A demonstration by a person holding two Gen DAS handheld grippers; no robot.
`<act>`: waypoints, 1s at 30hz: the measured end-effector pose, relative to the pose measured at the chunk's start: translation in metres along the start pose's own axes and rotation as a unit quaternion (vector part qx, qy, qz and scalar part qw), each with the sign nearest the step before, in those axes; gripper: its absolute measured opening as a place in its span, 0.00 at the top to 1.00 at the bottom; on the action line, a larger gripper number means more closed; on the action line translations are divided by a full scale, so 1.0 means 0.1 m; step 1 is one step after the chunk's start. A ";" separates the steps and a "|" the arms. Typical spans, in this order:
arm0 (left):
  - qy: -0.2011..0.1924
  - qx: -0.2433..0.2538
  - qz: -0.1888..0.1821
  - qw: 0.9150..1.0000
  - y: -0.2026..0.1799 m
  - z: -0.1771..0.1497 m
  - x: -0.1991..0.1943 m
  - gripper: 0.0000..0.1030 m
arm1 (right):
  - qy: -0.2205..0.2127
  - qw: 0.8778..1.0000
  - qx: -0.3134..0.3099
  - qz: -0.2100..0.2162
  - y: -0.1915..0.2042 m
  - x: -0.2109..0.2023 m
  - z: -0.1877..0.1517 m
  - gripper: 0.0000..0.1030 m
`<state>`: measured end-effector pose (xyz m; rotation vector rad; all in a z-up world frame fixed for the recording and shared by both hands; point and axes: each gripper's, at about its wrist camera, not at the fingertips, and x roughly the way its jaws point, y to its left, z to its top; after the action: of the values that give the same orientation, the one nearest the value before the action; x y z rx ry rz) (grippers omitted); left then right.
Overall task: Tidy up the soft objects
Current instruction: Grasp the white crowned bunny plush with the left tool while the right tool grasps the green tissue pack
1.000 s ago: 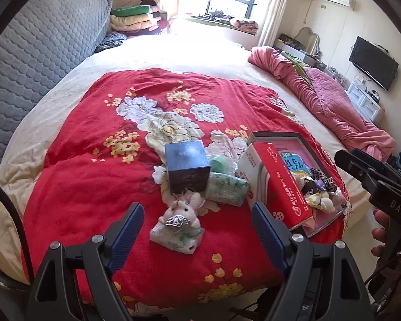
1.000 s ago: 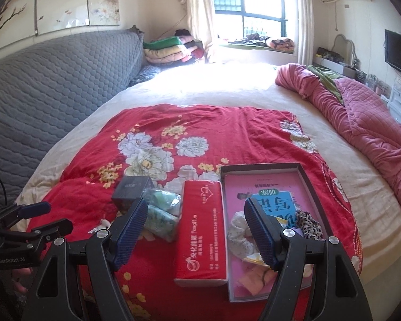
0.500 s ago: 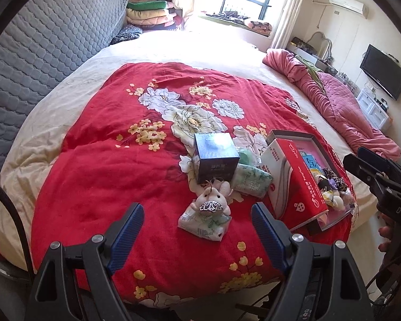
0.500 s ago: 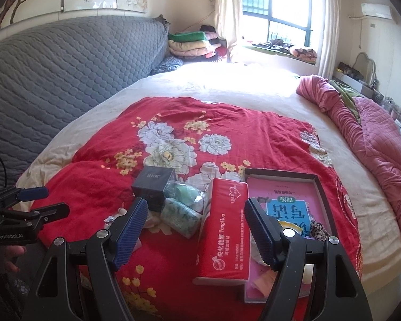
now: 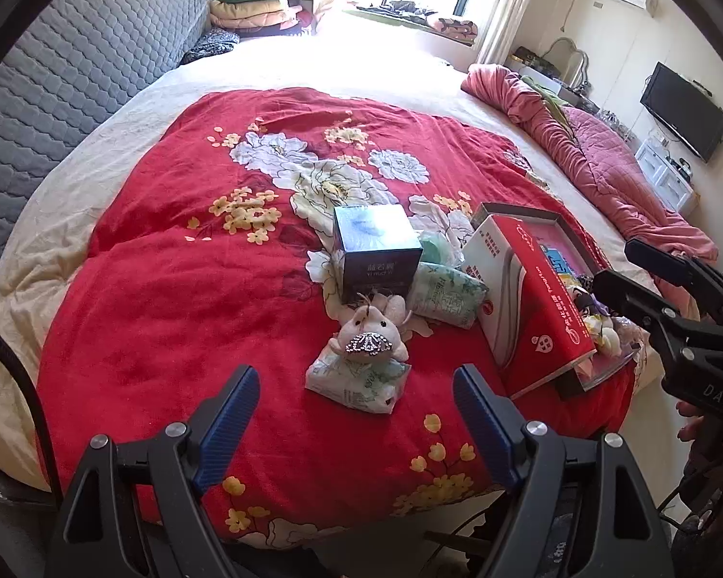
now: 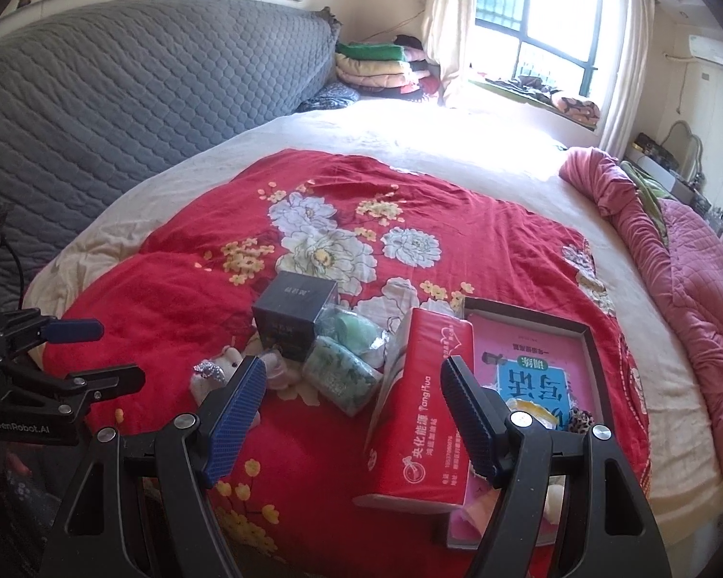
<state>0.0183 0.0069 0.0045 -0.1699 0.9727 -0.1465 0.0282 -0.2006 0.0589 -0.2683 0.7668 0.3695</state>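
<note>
On the red flowered blanket point(image 5: 178, 298) a small plush toy point(image 5: 368, 332) lies on a pale green tissue pack point(image 5: 356, 380). Behind it stand a dark cube box point(image 5: 378, 253) and two green soft packs point(image 5: 450, 296). A red tissue pack point(image 5: 530, 298) leans on a shallow tray point(image 5: 520, 212) that holds a pink book and small soft items. My left gripper point(image 5: 356, 409) hovers open, just short of the plush toy. My right gripper point(image 6: 354, 395) hangs open above the red tissue pack point(image 6: 424, 400) and green packs point(image 6: 342, 375), holding nothing.
A grey quilted headboard point(image 6: 120, 96) rises at the left. Folded blankets point(image 6: 376, 67) are stacked near the window. A pink quilt point(image 5: 593, 154) lies bunched along the bed's right side. A TV point(image 5: 684, 111) hangs on the right wall. The bed's edge runs just below both grippers.
Both views have shifted: the objects sit a little farther up and to the right in the left wrist view, and the right wrist view has rolled, tilting the scene. Nothing was picked up.
</note>
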 end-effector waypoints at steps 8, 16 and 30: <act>0.023 -0.004 -0.018 1.000 -0.03 -0.04 0.28 0.21 | 0.023 0.999 -0.024 -0.011 0.04 0.27 -0.15 0.26; 0.047 -0.006 -0.029 0.998 -0.03 0.01 0.61 0.21 | 0.042 0.998 -0.041 -0.016 0.03 0.52 -0.24 0.26; 0.061 -0.010 -0.031 0.998 0.00 0.21 1.01 0.21 | 0.061 0.991 -0.110 -0.039 0.09 0.83 -0.24 0.26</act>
<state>0.0922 -0.0116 -0.0653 -0.2116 1.0906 -0.2052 0.0646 -0.1825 -0.0178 -0.5311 0.8328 0.3671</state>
